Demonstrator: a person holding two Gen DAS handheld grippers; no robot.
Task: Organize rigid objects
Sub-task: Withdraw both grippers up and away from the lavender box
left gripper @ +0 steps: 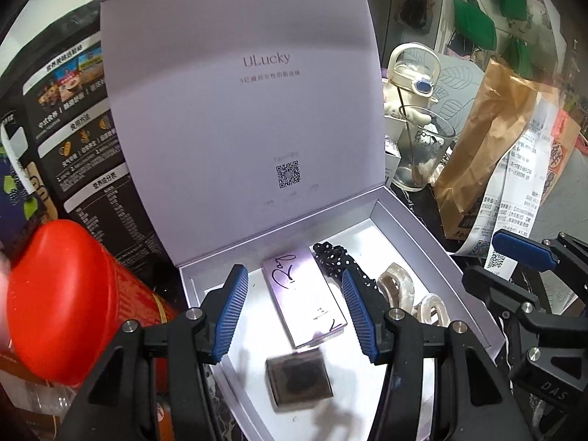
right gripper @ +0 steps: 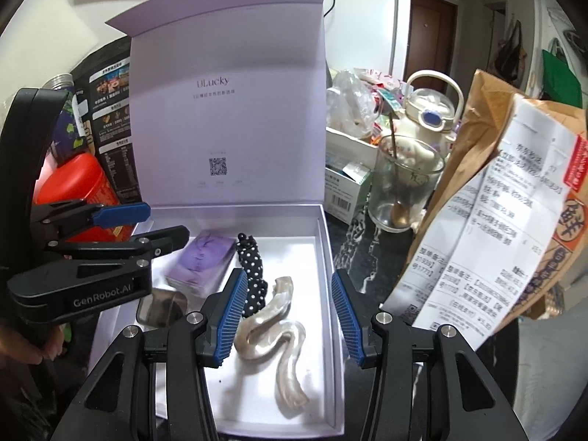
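We hover both grippers, left point(left gripper: 292, 310) and right point(right gripper: 286, 316), part open and empty over the white box point(right gripper: 325, 242) (lid upright at twelve o'clock); the pearly hair clip point(right gripper: 273, 334) lies beside its three o'clock wall, bare floor nearer us.

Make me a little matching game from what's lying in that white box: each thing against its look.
Things:
1. flat card box
2. hair claw clip
3. scrunchie
4. small square compact

Looks:
A. black with white dots
B. pearly cream
C. lilac with handwriting
D. dark and shiny

Pairs: 1-C, 2-B, 3-A, 4-D
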